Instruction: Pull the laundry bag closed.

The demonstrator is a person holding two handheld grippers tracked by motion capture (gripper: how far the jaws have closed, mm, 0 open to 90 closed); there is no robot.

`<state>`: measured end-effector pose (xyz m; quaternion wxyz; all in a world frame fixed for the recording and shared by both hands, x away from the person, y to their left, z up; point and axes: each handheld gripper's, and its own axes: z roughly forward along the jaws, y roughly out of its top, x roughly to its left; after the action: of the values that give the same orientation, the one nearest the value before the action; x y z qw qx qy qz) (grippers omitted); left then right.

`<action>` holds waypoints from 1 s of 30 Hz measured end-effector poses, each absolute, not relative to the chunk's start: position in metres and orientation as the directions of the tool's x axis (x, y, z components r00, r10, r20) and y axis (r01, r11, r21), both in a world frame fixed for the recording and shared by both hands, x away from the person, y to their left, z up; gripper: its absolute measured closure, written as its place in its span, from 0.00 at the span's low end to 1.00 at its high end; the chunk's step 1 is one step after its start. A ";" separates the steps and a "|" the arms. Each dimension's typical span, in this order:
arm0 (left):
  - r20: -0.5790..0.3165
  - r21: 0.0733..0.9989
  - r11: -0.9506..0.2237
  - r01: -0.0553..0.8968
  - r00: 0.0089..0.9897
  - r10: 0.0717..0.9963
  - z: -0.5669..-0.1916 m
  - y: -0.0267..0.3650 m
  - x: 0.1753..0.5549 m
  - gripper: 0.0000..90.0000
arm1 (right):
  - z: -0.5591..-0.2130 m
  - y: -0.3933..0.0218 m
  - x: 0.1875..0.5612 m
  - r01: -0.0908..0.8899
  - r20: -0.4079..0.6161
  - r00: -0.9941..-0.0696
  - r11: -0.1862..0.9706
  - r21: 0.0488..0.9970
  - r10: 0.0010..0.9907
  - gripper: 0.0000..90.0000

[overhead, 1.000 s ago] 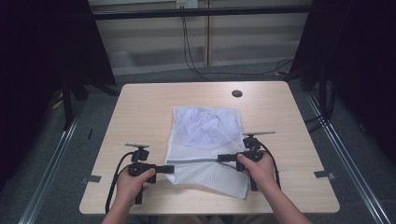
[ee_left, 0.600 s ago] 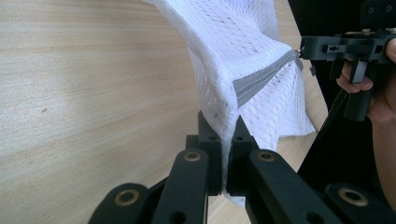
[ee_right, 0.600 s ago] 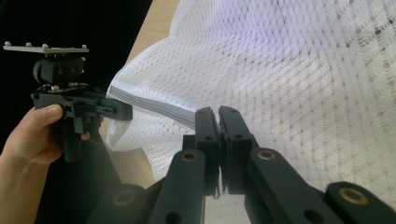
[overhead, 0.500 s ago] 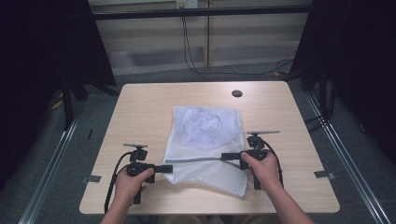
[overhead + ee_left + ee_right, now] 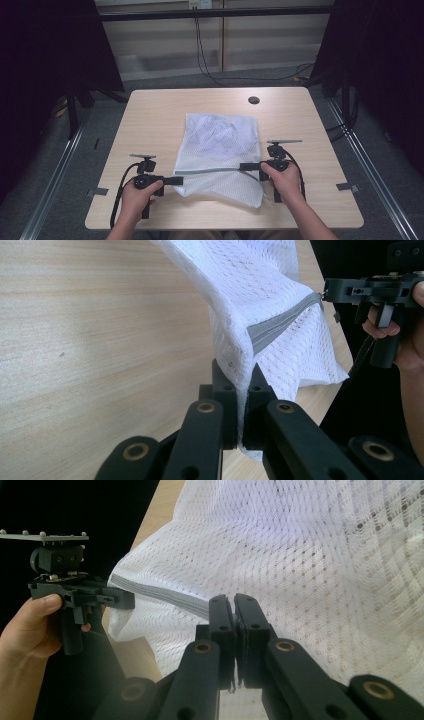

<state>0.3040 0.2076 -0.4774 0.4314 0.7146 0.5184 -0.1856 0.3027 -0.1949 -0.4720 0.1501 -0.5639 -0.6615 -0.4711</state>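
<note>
Your forearms are bare, and each hand grips a black pistol-handled left gripper (image 5: 177, 180) and right gripper (image 5: 243, 166) with brass-pinned jaw links, grey top plates and looping black cables.

Your worktop (image 5: 150, 120) is pale wood with a small dark round hole (image 5: 253, 100) near its far edge — beyond it you see black cables (image 5: 210, 60) hanging down a light wall, dark curtains either side.
</note>
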 end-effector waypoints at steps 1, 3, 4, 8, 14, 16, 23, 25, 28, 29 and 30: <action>-0.713 0.425 -0.088 0.901 0.393 0.580 -0.477 0.208 0.304 0.98 | -0.472 -0.195 0.303 0.888 0.732 -0.319 -0.081 0.453 0.602 0.97; -0.706 0.436 -0.096 0.895 0.407 0.580 -0.477 0.209 0.304 0.98 | -0.472 -0.194 0.302 0.884 0.728 -0.323 -0.081 0.460 0.605 0.97; -0.707 0.434 -0.094 0.896 0.403 0.582 -0.477 0.209 0.304 0.98 | -0.471 -0.194 0.302 0.885 0.727 -0.323 -0.080 0.459 0.606 0.97; -0.708 0.434 -0.095 0.896 0.404 0.580 -0.477 0.209 0.304 0.98 | -0.471 -0.194 0.302 0.886 0.729 -0.322 -0.079 0.457 0.604 0.97; -0.706 0.434 -0.094 0.896 0.402 0.583 -0.477 0.209 0.303 0.98 | -0.472 -0.194 0.302 0.886 0.730 -0.323 -0.078 0.456 0.602 0.97; -0.704 0.435 -0.100 0.895 0.408 0.582 -0.477 0.209 0.303 0.98 | -0.472 -0.194 0.302 0.887 0.730 -0.323 -0.078 0.456 0.602 0.97; -0.712 0.424 -0.092 0.901 0.394 0.581 -0.477 0.209 0.304 0.98 | -0.472 -0.195 0.303 0.887 0.730 -0.325 -0.074 0.456 0.601 0.97; -0.715 0.421 -0.089 0.903 0.391 0.580 -0.477 0.208 0.304 0.98 | -0.472 -0.195 0.303 0.891 0.734 -0.318 -0.076 0.448 0.601 0.97; -0.714 0.420 -0.089 0.903 0.390 0.582 -0.477 0.208 0.304 0.98 | -0.472 -0.195 0.303 0.892 0.736 -0.316 -0.076 0.445 0.598 0.97; -0.714 0.421 -0.092 0.903 0.392 0.580 -0.477 0.209 0.304 0.98 | -0.472 -0.195 0.303 0.893 0.736 -0.316 -0.075 0.444 0.598 0.97; -0.714 0.419 -0.091 0.903 0.390 0.581 -0.477 0.209 0.304 0.98 | -0.472 -0.195 0.303 0.893 0.737 -0.316 -0.076 0.444 0.598 0.97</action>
<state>0.3036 0.2085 -0.4773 0.4297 0.7146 0.5193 -0.1874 0.3026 -0.1953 -0.4718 0.1574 -0.5634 -0.6614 -0.4694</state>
